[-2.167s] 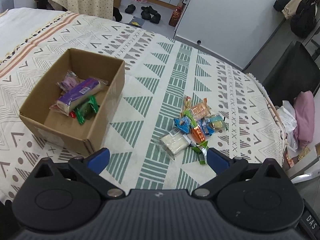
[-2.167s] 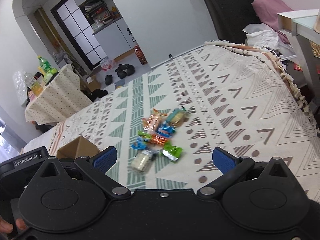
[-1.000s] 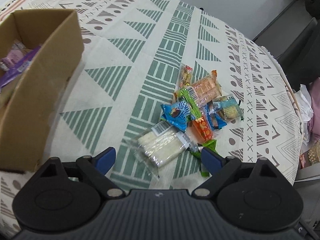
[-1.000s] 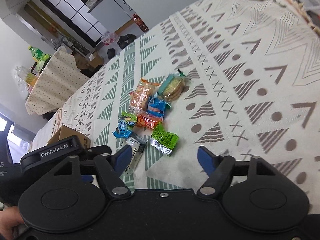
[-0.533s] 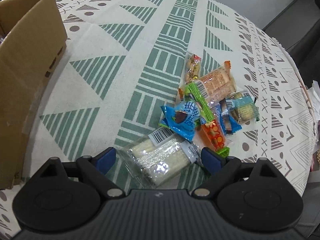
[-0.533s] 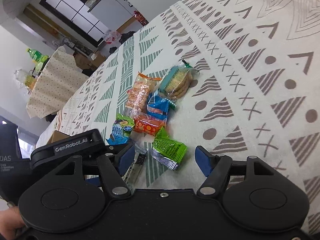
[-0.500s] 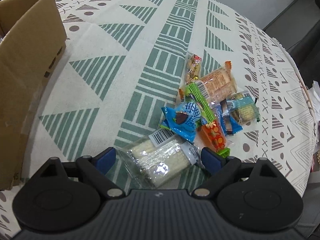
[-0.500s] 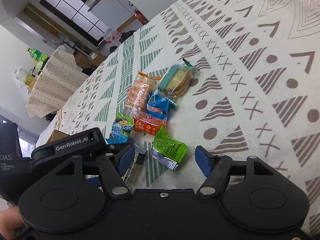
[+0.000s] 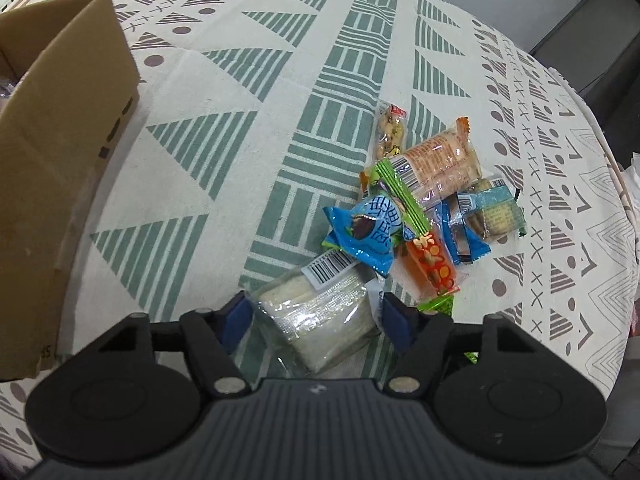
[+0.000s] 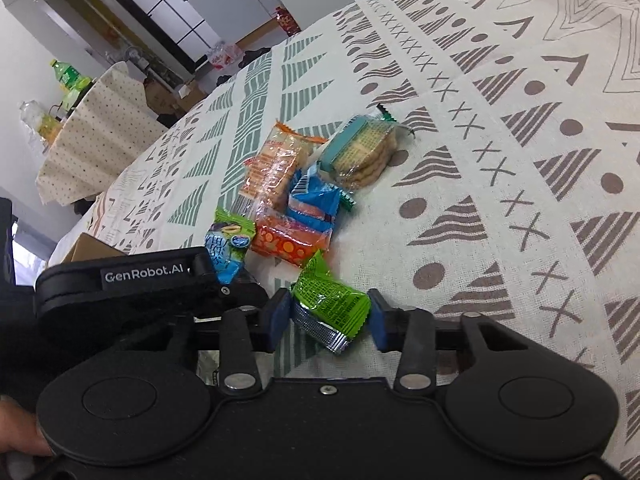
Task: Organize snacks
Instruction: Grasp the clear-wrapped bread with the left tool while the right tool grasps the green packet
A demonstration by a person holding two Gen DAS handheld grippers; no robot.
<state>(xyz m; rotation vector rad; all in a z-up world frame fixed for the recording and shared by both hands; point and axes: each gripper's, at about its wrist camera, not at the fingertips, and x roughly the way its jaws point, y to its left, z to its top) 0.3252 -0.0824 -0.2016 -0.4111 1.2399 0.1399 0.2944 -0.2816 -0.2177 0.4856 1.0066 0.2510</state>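
Observation:
A loose pile of snacks lies on the patterned cloth [image 9: 280,80]. Nearest in the left wrist view is a clear pack of white wafers [image 9: 320,312]. My left gripper [image 9: 316,318] points down over it with its jaws closing, and both blue pads touch the wrapper's sides. In the right wrist view a green packet [image 10: 328,296] with a silver end sits between the fingers of my right gripper [image 10: 329,314]. Those jaws are closing too, pads against the packet's edges. The open cardboard box [image 9: 60,140] stands to the left.
Beyond the grippers lie a blue packet [image 9: 372,232], an orange-dotted bar [image 9: 434,264], an orange cracker pack [image 9: 436,160], a teal biscuit pack [image 10: 360,148] and a peanut stick [image 9: 390,132]. The left gripper's black body [image 10: 120,280] sits beside the right one. The bed edge drops off at right.
Both grippers have come down from above the bed onto the near end of the pile. Their jaws have narrowed, the left around the wafer pack, the right around the green packet.

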